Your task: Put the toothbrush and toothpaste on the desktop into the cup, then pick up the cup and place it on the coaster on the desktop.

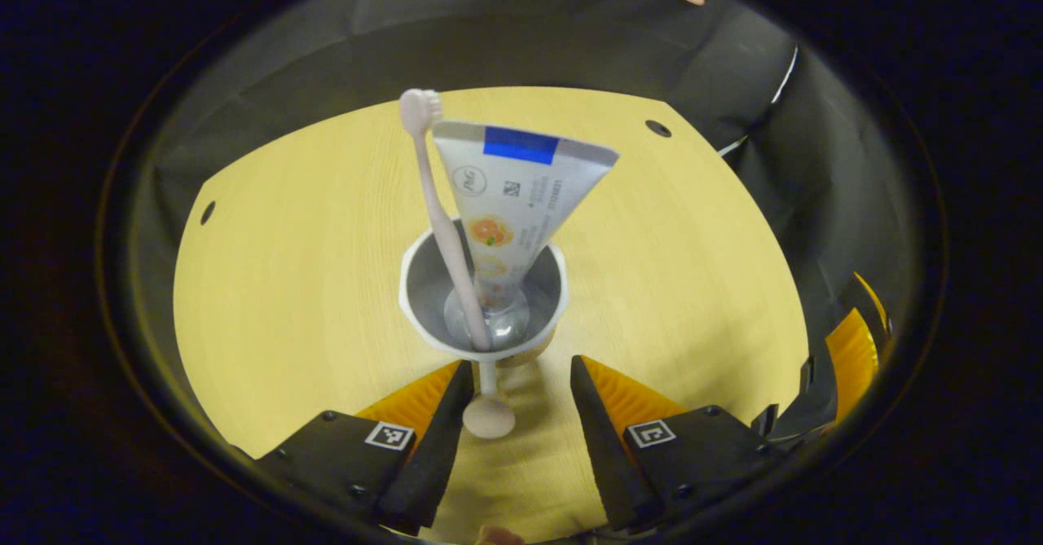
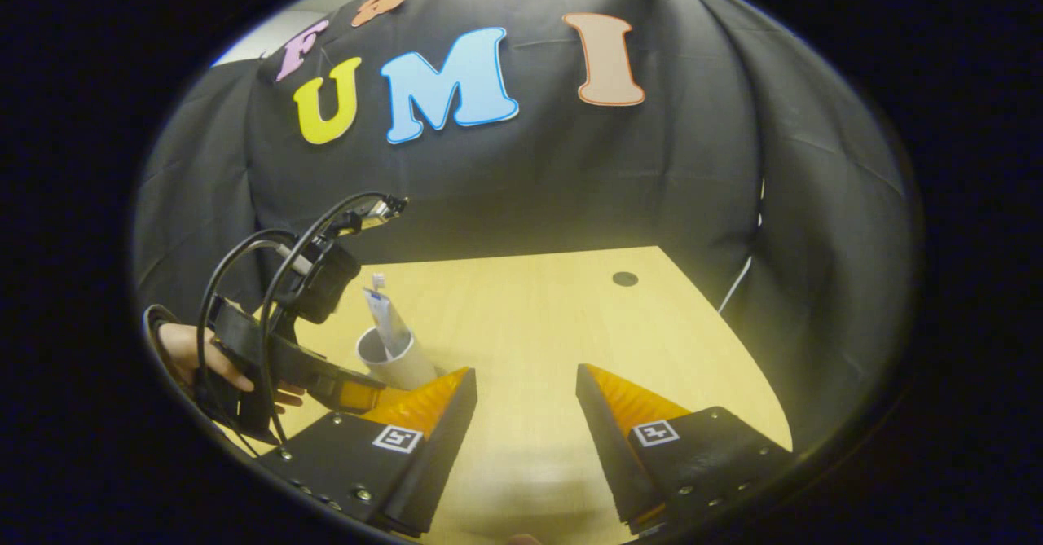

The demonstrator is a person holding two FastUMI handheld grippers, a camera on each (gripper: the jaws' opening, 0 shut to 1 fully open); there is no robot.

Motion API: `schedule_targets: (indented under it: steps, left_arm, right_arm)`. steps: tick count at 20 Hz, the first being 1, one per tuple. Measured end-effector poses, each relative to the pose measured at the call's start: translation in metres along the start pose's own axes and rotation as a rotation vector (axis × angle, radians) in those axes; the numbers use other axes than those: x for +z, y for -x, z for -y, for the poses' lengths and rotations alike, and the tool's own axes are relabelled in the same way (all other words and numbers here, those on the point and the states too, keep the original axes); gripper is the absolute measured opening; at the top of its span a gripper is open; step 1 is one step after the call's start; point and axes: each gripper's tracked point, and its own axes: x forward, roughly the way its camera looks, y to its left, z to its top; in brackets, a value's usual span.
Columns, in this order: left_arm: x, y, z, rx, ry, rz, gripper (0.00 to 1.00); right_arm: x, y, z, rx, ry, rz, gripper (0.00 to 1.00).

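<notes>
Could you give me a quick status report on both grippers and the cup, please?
Left gripper open, just short of cup. Right gripper open, empty. Toothbrush and toothpaste stand in cup. Nothing blocking.

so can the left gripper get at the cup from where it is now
Probably yes. In the left gripper view the left gripper is open with the cup straight ahead, just past its fingertips, and nothing stands between them. The toothbrush and toothpaste rise above the rim, clear of a side grasp.

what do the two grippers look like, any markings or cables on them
Each gripper, left gripper and right gripper, has black wedge-shaped fingers on black blocks bearing small square black-and-white tags. Seen from the right gripper view, the left one carries looping black cables.
</notes>
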Motion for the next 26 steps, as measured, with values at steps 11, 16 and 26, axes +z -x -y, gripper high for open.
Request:
schedule_targets:
  steps: [11, 16, 26]
  left_arm:
    - [-0.020, 0.119, -0.039, 0.019, 0.107, 0.276, 0.80]
    - [-0.024, 0.164, -0.061, 0.048, 0.126, 0.414, 0.80]
    - [-0.007, 0.233, -0.092, 0.066, 0.143, 0.769, 0.80]
  right_arm:
    - [0.029, 0.026, -0.034, 0.066, 0.068, 0.091, 0.79]
    - [0.046, 0.042, -0.063, 0.079, 0.086, 0.140, 0.78]
    - [0.056, 0.070, -0.098, 0.032, 0.144, 0.224, 0.78]
